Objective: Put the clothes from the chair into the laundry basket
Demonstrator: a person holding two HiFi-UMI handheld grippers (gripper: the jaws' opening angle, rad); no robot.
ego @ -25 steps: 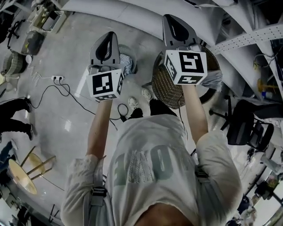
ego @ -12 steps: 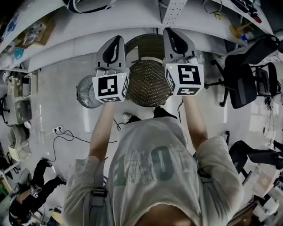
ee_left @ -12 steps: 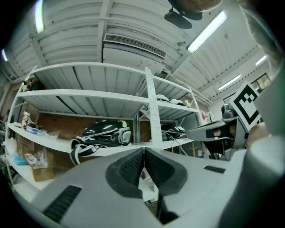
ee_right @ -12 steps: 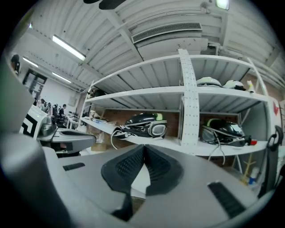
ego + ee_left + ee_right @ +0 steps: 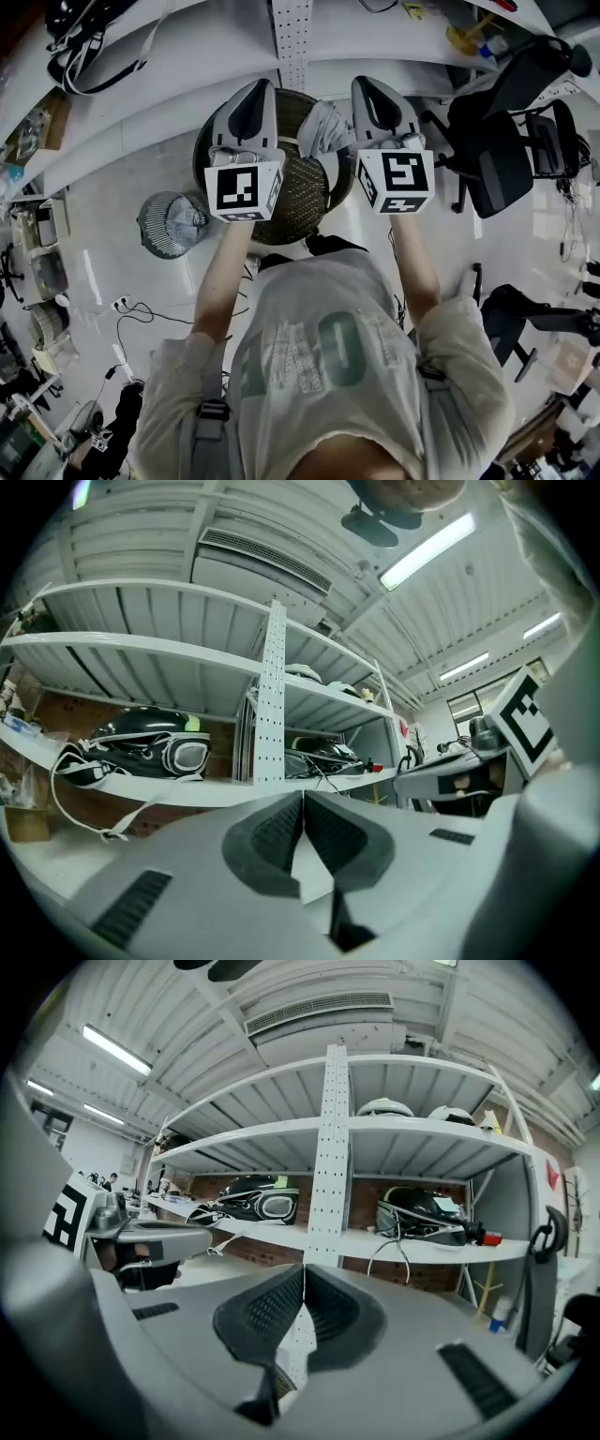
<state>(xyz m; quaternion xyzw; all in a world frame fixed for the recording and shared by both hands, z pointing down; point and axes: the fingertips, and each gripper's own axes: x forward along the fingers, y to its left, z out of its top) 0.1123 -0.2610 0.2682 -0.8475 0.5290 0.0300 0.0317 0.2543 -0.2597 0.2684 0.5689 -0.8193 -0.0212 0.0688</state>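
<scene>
In the head view a round wicker chair (image 5: 292,192) stands on the floor just beyond my two grippers. A grey garment (image 5: 324,129) lies on its far right part. The mesh laundry basket (image 5: 170,223) stands on the floor to the chair's left, with some cloth inside. My left gripper (image 5: 260,87) hovers over the chair's left half and my right gripper (image 5: 369,82) just right of the garment. Both point level at the shelves. The left gripper (image 5: 303,799) and the right gripper (image 5: 304,1274) are shut, with nothing between the pads.
White shelving (image 5: 330,1147) holding helmets (image 5: 150,747) runs across in front of me. Black office chairs (image 5: 492,150) stand at the right. A cable and power strip (image 5: 122,305) lie on the floor at the left. A person (image 5: 117,427) is at the bottom left.
The whole view has swung round with both grippers. The wicker chair now lies beneath and between them, the garment has come into sight, and the mesh basket has slid to the left.
</scene>
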